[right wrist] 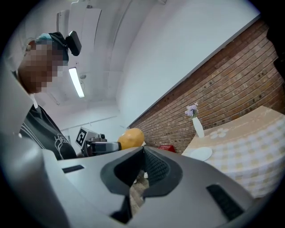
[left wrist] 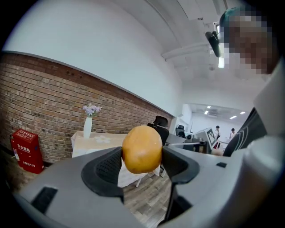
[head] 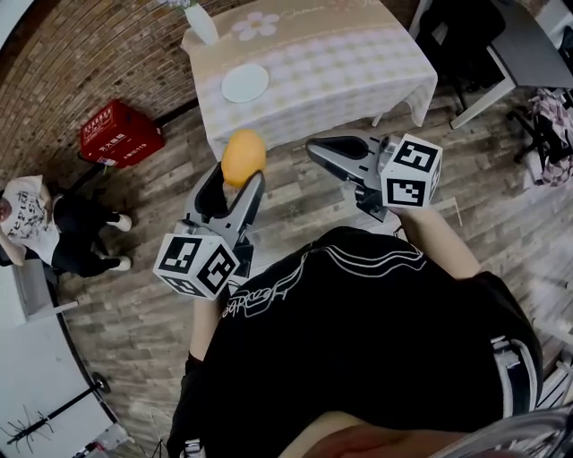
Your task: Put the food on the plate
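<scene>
The left gripper (left wrist: 142,159) is closed on the food (left wrist: 142,149), a round orange-yellow item; both pads press its sides, and it stands above the jaw tips; the jaws stand wide apart around it. In the head view this gripper is held in the air over the wooden floor (head: 134,313), short of the table (head: 358,63), with the food clear of every surface. The right gripper (right wrist: 142,156) is closed on nothing; its pads meet at the tips; it is held level beside the left gripper, near but apart from it. The plate (head: 245,83) is white and round and has nothing on it; it lies on the checked cloth near the table's near left corner, well apart from the food. A white vase (head: 201,22) with pale flowers stands upright at the table's far left corner, beyond the plate. A red box (head: 119,132) sits on the floor left of the table, against the brick wall (head: 98,54). A person (head: 45,224) in a white top is low on the floor at the left edge.
</scene>
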A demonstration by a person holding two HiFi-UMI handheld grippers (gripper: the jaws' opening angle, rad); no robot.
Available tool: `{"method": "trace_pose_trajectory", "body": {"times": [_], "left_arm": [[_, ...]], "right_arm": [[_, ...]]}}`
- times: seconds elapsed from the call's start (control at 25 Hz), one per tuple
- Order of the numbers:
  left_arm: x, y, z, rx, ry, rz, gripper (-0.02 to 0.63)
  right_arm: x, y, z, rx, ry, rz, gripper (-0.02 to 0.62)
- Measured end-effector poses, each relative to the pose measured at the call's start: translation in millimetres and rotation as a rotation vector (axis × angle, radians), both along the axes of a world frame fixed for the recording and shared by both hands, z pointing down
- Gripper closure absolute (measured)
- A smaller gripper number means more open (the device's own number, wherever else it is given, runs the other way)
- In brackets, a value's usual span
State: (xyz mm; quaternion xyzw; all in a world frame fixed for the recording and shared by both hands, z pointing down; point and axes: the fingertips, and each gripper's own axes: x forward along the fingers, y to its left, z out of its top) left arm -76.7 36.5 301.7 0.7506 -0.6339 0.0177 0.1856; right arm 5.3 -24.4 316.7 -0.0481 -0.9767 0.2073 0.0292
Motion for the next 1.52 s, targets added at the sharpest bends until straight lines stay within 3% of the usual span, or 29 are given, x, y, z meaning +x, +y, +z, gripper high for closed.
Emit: {"method": "trace_pose_trajectory", "body": {"times": [0.72, 1.04, 1.52], "left_arm": [[-20, -33, 15, -0.011, -0.040, 0.008, 0.327], [-58, -98, 32, -0.068, 0.013, 0.070, 0.327], [-129, -186, 49, -0.116, -0.032, 0.188, 0.327]], "right_arm": [[-5, -19, 6, 0.008, -0.009, 0.025, 0.598], [-40, -73, 21, -0.045, 0.027, 0.095, 0.598], [-104, -149, 29, -0.091, 0.050, 0.234, 0.598]]}}
